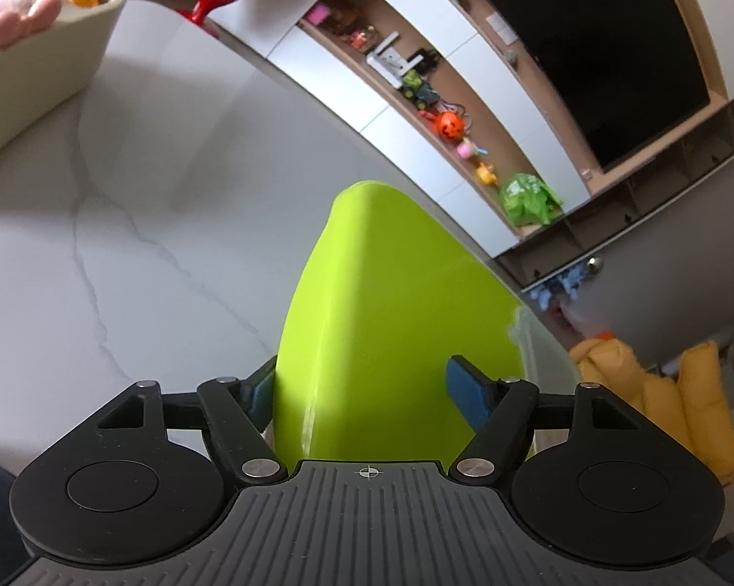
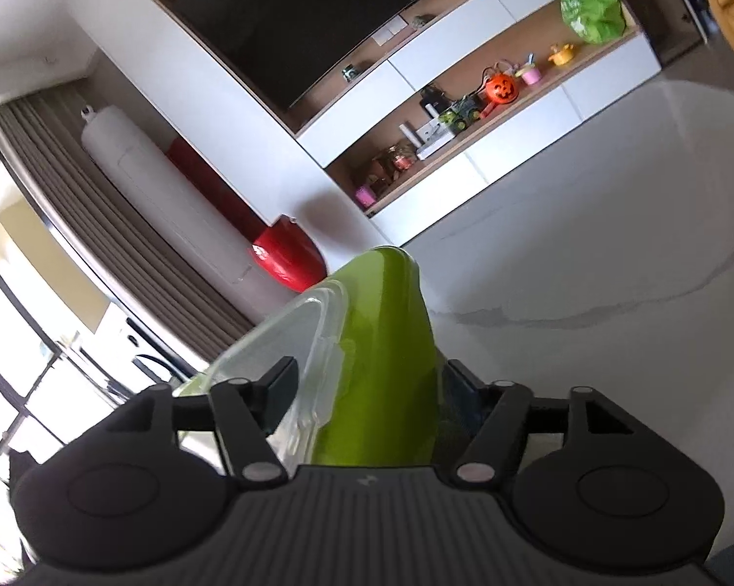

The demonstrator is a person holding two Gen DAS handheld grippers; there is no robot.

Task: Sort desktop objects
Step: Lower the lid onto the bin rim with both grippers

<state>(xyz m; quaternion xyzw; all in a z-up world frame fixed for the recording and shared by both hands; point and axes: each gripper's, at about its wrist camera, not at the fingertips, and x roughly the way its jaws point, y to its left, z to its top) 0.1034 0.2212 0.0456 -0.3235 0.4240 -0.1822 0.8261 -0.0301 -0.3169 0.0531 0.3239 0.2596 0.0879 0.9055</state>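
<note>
Green container (image 1: 391, 303) — left tongs (image 1: 367, 390) and right tongs (image 2: 367, 390) each clamped on it, above the marble table (image 1: 147, 244)

A white marble-look table (image 1: 137, 224) with thin grey veining fills the left and middle of the left wrist view, and the right half of the right wrist view. At the upper left of the left view a cream oval container (image 1: 50, 58) rests on it (an orange item stands inside). A lime-green box (image 1: 391, 322) sits low centre; whether it touches the tabletop cannot be told.
</note>
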